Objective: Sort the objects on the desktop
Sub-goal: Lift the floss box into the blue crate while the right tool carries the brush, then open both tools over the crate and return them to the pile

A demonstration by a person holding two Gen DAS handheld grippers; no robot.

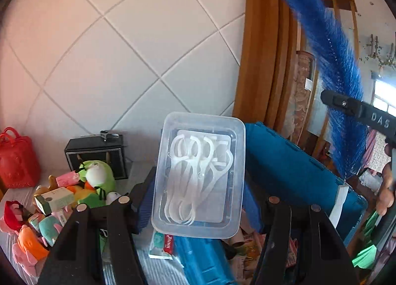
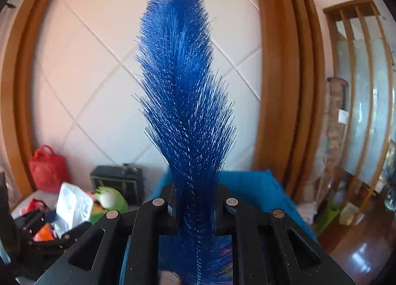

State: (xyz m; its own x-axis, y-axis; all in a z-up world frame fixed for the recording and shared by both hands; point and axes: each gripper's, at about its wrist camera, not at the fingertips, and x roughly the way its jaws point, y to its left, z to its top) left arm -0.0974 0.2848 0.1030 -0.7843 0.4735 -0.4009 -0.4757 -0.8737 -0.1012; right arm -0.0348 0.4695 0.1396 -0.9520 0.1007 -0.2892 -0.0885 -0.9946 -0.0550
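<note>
The letters "DAS" are being shown in white on the black body of the right claw (image 1: 346, 105), at the right edge of the left wrist view. A red-and-white label reading something like "Jienoi" is being shown on a small packet (image 1: 163, 245) at the lower middle of that view; the rest of its print is too small to be read.

One clear plastic box (image 1: 198, 173) is being gripped by the left claw (image 1: 199, 202) at the centre of the left wrist view, pinched between the two fingers and tilted up toward the camera. White floss picks (image 1: 198, 176) are being held inside it, about five, though the overlap is making an exact count uncertain.

One blue bristle brush (image 2: 183, 102) is being gripped by the right claw (image 2: 195, 213), closed on its bristled stem, with its plume standing upright through the middle of the right wrist view. In the left wrist view the same brush is being seen at the upper right.

One blue bin (image 1: 297, 168) is being seen behind the box, right of centre. At the lower left, a heap of plush toys (image 1: 94, 181) is lying on the bench (image 1: 14, 193), with one black box (image 1: 99, 156) and one red basket (image 1: 17, 161) standing behind it against the tiled wall (image 1: 123, 50).
</note>
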